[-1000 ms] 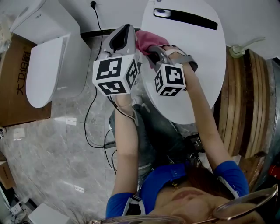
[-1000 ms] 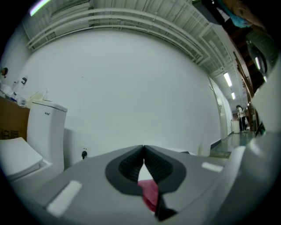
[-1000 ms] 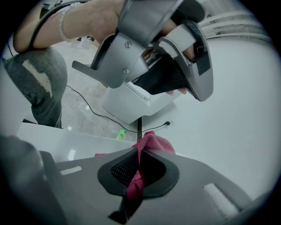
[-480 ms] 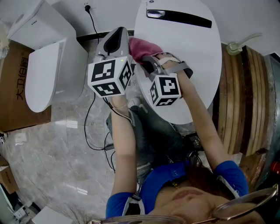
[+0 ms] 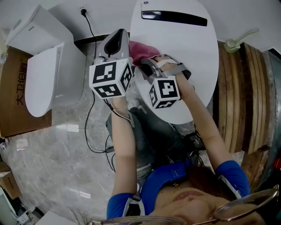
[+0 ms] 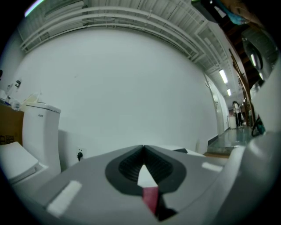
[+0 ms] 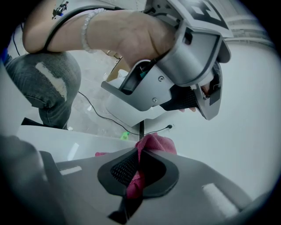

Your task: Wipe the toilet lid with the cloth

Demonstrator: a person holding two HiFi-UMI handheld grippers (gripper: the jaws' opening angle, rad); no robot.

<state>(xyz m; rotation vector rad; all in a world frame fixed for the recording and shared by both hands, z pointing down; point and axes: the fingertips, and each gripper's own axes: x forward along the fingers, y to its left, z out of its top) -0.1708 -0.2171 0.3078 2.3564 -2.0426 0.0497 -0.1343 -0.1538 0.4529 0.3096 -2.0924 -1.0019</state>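
The white oval toilet lid [image 5: 189,57] lies shut under both grippers, with a black strip at its far end. A pink cloth [image 5: 142,47] rests on the lid's left edge. My right gripper [image 5: 144,62] is shut on the cloth [image 7: 156,141], which bunches up between its jaws [image 7: 139,151]. My left gripper [image 5: 118,38] is just left of the cloth, over the lid's edge. Its tips meet [image 6: 143,147] and it hovers above the cloth in the right gripper view [image 7: 204,103]. Only a pink sliver shows in the gap behind its tips.
A second white toilet [image 5: 48,66] stands at the left beside a cardboard box [image 5: 13,92]. A black cable [image 5: 90,110] runs from a wall socket [image 5: 82,9] across the marble floor. Wooden planks [image 5: 246,96] lean at the right. The person's knee is under the lid's near edge.
The right gripper has drawn the cloth a little toward the person along the lid's left edge. The left gripper has stayed beside it. The head camera has shifted slightly.
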